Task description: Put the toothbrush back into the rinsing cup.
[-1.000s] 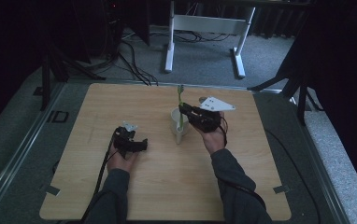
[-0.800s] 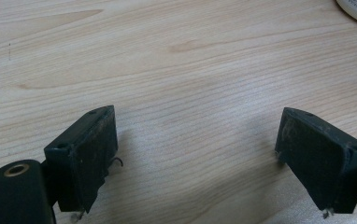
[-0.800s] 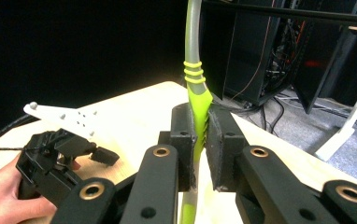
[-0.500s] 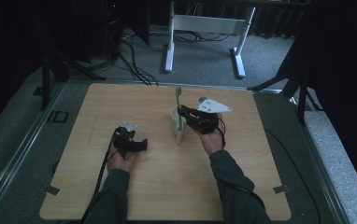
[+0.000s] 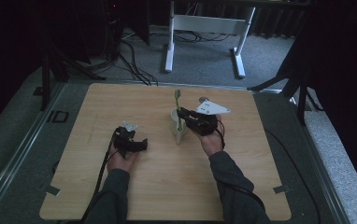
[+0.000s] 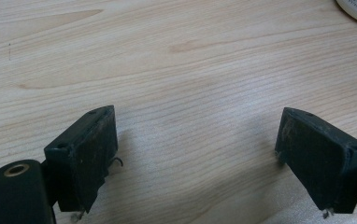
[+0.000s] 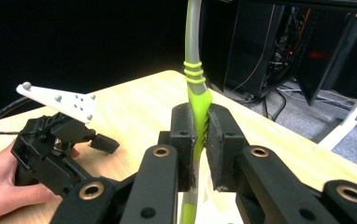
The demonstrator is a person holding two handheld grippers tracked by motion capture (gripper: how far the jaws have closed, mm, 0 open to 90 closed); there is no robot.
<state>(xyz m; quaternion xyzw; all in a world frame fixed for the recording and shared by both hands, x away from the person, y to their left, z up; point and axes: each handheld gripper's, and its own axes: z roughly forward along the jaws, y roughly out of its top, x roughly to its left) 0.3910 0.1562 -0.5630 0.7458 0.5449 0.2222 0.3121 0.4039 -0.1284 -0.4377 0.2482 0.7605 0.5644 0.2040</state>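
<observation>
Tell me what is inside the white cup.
A green toothbrush stands in the white cup, its handle clamped by the right gripper. The cup wall hides its lower end and anything else inside.

Dim room, grey carpet (image 5: 204,60), white desk frame (image 5: 204,28).

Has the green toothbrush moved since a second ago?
No. The toothbrush stands in the white cup as before, same spot on the table, with the right gripper shut on it.
</observation>
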